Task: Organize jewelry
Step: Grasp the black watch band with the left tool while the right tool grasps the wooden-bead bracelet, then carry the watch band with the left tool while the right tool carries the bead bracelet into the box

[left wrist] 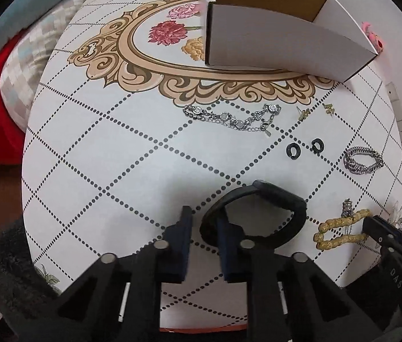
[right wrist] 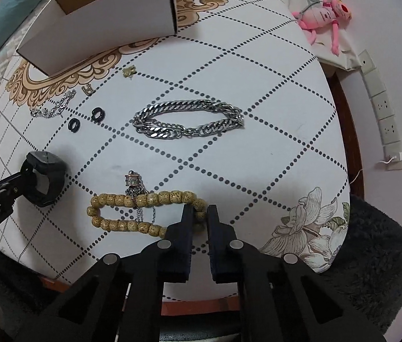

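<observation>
Beige speckled wooden bead bracelet [right wrist: 144, 211] lies at the near edge of the white dotted-lattice tablecloth [right wrist: 272, 99], and the right gripper [right wrist: 201, 213] sits at its right end, jaws nearly together with a bead or two between the tips. Whether they actually bite the beads I can't tell from the right wrist view.

Left gripper [left wrist: 203, 222] has its jaws apart: the right finger is inside the loop of the black smartwatch-style band [left wrist: 253, 213], the other is outside, so the strap is bracketed but not pinched.

My read: both hands are at the pick stage, and the target is the open white cardboard box [right wrist: 101, 25] at the far side.

Notes for doing it well:
- The silver pendant chain with a barrel charm [right wrist: 135, 188] is draped across the bead bracelet. Lift the beads slowly or the chain comes along and snags.
- Grip across one bead, not the elastic gap, or it will roll out.
- Left: close fully on the strap before lifting; the loop can swivel.
- Carry high over the chunky silver curb-link chain [right wrist: 189, 119], the two black ring-shaped ear cuffs [right wrist: 87, 118] and the slim crystal bracelet [left wrist: 229, 115], which all lie between the grippers and the box.
- Small gold studs [right wrist: 129, 71] near the box are easy to knock.
</observation>
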`<state>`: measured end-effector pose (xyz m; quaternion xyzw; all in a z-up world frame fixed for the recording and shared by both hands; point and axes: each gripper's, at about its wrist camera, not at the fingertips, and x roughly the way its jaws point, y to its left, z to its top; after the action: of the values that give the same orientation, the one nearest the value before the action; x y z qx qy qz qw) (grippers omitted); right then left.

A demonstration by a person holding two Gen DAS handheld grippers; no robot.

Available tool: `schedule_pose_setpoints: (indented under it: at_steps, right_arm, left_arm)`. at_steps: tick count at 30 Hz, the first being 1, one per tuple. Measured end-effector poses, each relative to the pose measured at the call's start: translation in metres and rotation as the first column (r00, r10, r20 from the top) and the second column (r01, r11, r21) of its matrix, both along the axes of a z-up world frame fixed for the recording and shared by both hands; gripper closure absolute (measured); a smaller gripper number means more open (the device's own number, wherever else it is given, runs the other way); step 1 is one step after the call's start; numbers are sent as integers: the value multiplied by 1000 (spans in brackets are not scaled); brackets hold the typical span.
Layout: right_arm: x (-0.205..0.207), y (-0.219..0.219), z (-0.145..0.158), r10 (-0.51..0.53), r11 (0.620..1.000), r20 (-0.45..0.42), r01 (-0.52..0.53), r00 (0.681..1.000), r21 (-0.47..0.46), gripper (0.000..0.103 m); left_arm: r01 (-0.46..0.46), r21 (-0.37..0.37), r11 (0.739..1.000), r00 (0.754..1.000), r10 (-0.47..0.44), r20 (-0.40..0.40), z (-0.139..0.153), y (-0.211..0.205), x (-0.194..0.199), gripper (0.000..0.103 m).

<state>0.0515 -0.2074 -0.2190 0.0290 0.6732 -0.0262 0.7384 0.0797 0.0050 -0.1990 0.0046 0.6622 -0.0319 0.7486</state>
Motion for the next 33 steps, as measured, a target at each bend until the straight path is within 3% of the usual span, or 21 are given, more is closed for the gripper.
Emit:
schedule_pose_setpoints:
  at_steps: [7,11,23,33]
  right_arm:
    - [3,-2,0,12,1000,28,-12,1000,-11,93]
    - [-1,-8,4,-26,998,47,23,999,64,94]
    - [7,-8,70,-27,982,196,-11,980,187,94]
    - [54,-12,151,21,968,362,-109,932,225,94]
  left_arm:
    - [12,2,1000,999,-12,32,3,-4,-2,96]
    - [19,5,1000,998,-19,61,16,-9,-9,97]
    - [21,-35,999,987,-15,161,83,-10,-15,97]
    - [10,-60,998,960,7,282,130,-20,50,97]
